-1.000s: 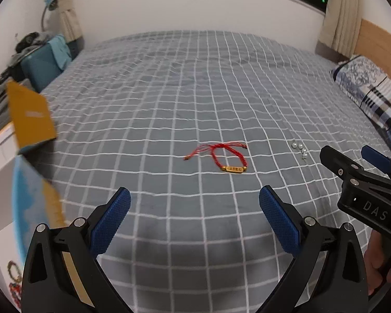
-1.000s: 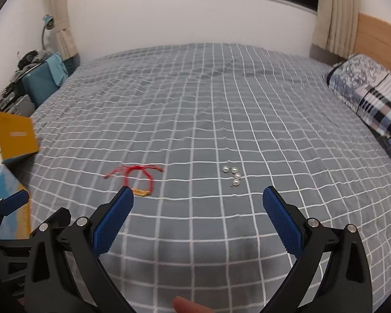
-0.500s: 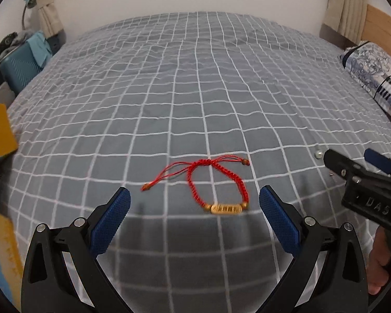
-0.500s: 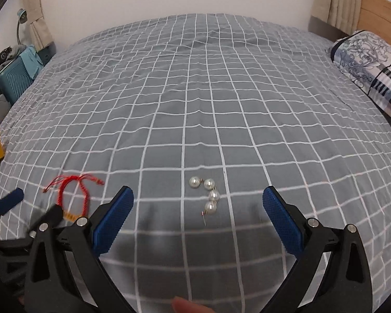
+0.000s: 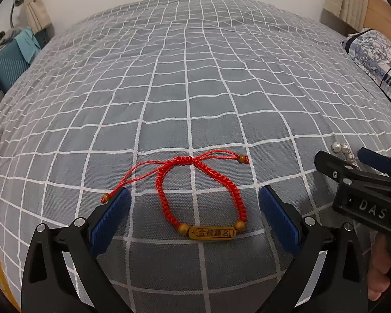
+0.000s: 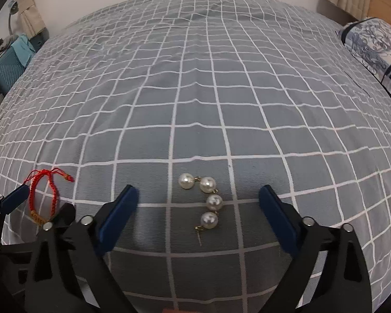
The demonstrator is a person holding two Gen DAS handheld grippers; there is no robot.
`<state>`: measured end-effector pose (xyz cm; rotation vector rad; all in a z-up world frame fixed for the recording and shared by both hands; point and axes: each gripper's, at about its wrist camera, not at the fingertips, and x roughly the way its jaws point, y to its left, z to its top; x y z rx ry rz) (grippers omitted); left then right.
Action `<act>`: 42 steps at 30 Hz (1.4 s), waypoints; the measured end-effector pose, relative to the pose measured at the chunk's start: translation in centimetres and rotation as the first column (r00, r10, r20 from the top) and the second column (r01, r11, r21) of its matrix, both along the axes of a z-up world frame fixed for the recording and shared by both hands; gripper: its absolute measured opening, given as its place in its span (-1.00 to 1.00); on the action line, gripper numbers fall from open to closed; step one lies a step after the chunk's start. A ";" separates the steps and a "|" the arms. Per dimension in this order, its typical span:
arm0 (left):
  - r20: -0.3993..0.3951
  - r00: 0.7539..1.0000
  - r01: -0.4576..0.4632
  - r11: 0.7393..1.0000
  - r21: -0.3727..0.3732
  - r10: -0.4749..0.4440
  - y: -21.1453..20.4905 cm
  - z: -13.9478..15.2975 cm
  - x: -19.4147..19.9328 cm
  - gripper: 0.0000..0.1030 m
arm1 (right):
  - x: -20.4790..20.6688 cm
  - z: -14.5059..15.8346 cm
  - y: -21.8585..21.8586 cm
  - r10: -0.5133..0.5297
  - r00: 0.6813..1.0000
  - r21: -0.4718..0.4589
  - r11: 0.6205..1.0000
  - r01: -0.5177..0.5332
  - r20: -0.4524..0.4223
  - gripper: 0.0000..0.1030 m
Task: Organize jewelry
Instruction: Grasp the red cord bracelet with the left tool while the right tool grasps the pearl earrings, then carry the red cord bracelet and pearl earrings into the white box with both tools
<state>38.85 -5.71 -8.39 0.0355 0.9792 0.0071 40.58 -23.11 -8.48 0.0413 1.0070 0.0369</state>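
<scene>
both grippers poised over jewelry on the checked bedspread

in the left wrist view the left gripper (image 5: 194,217) stands wide, nothing between its blue pads, straddling the red braided bracelet (image 5: 199,190) at lower centre, probably so the loop and its gold name bar can be pinched in one closure. in the right wrist view the right gripper (image 6: 198,212) is also spread wide though its jaws have just been closing a little, pads clear of the pearl earrings (image 6: 208,200) lying between them at lower centre. both pieces rest flat on the grey checked bedspread (image 6: 195,91), near each other; each tool seems lined up on its own piece.
</scene>
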 end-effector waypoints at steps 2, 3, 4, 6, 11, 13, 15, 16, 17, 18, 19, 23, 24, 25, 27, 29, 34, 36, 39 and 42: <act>-0.002 1.000 -0.001 1.000 -0.003 0.001 0.1 0.0 -0.1 0.84 | 0.0 0.0 -0.2 -0.009 1.000 0.002 1.000 0.009 -0.005 0.60; -0.005 1.000 -0.006 1.000 -0.002 0.006 0.1 -0.1 -0.2 0.79 | 0.1 0.0 -0.3 -0.011 1.000 0.001 1.000 0.011 -0.007 0.53; -0.007 1.000 -0.010 1.000 -0.002 0.010 0.2 -0.1 -0.2 0.72 | 0.1 0.0 -0.4 -0.016 1.000 -0.002 1.000 0.016 -0.009 0.48; -0.004 1.000 -0.021 1.000 -0.001 0.021 0.3 0.0 -0.2 0.56 | 0.1 0.0 -0.5 -0.028 1.000 -0.006 1.000 0.028 -0.013 0.30; -0.007 0.999 -0.033 0.999 -0.008 0.033 0.5 0.3 -0.3 0.20 | 0.0 0.1 -0.7 -0.053 0.998 -0.017 0.998 0.053 -0.026 -0.16; -0.007 0.999 -0.043 0.999 -0.004 0.043 0.6 0.5 -0.4 -0.03 | 0.0 0.2 -0.7 -0.063 0.997 -0.018 0.998 0.062 -0.034 -0.56; -0.005 0.999 -0.041 0.999 -0.005 0.041 0.6 0.6 -0.5 -0.25 | -0.2 0.5 -0.6 -0.071 0.997 -0.010 0.997 0.070 -0.037 -0.80; -0.004 0.999 -0.038 0.999 -0.006 0.038 0.6 0.7 -0.6 -0.31 | -0.2 0.6 -0.5 -0.074 0.997 -0.016 0.997 0.073 -0.035 -0.80; -0.003 0.999 -0.039 0.999 -0.011 0.039 0.7 0.8 -0.6 -0.32 | -0.3 0.7 -0.4 -0.075 0.997 -0.024 0.997 0.074 -0.028 -0.80; -0.001 0.999 -0.039 0.999 -0.018 0.039 0.8 0.9 -0.7 -0.35 | -0.4 0.8 -0.3 -0.074 0.997 -0.028 0.997 0.074 -0.024 -0.80; -0.001 0.999 -0.036 0.999 -0.015 0.036 0.8 0.9 -0.7 -0.38 | -0.4 0.9 -0.2 -0.073 0.997 -0.035 0.997 0.072 -0.021 -0.80; 0.007 0.999 -0.038 0.999 -0.016 0.039 0.8 1.0 -0.8 -0.38 | -0.5 0.9 -0.1 -0.072 0.997 -0.041 0.997 0.071 -0.017 -0.80; 0.010 0.999 -0.038 0.999 -0.018 0.038 0.9 1.1 -0.9 -0.38 | -0.5 0.9 -0.1 -0.073 0.997 -0.040 0.997 0.073 -0.014 -0.80; 0.012 0.999 -0.038 0.999 -0.024 0.038 0.9 1.2 -0.9 -0.38 | -0.5 0.9 -0.1 -0.075 0.997 -0.040 0.996 0.074 -0.011 -0.80; 0.017 0.999 -0.037 0.999 -0.030 0.037 0.8 1.5 -1.0 -0.39 | -0.6 1.2 -0.2 -0.078 0.997 -0.041 0.996 0.078 -0.002 -0.80; 0.026 0.999 -0.036 0.999 -0.040 0.037 0.8 1.8 -1.2 -0.39 | -0.7 1.5 -0.2 -0.083 0.997 -0.041 0.996 0.083 0.011 -0.80; 0.072 0.997 -0.031 0.998 -0.051 0.034 0.6 2.8 -1.7 -0.39 | -0.9 2.3 -0.4 -0.083 0.995 -0.030 0.996 0.085 0.049 -0.80; 0.089 0.995 -0.030 0.998 -0.050 0.035 0.6 3.1 -1.9 -0.39 | -1.1 2.7 -0.3 -0.082 0.994 -0.035 0.996 0.084 0.073 -0.80; 0.114 0.993 -0.030 0.998 -0.058 0.036 0.5 3.5 -2.0 -0.38 | -1.4 3.2 -0.1 -0.073 0.992 -0.034 0.996 0.077 0.102 -0.80; 0.149 0.988 -0.032 0.998 -0.053 0.040 0.5 4.1 -2.3 -0.38 | -1.6 3.7 0.0 -0.066 0.989 -0.038 0.997 0.071 0.129 -0.80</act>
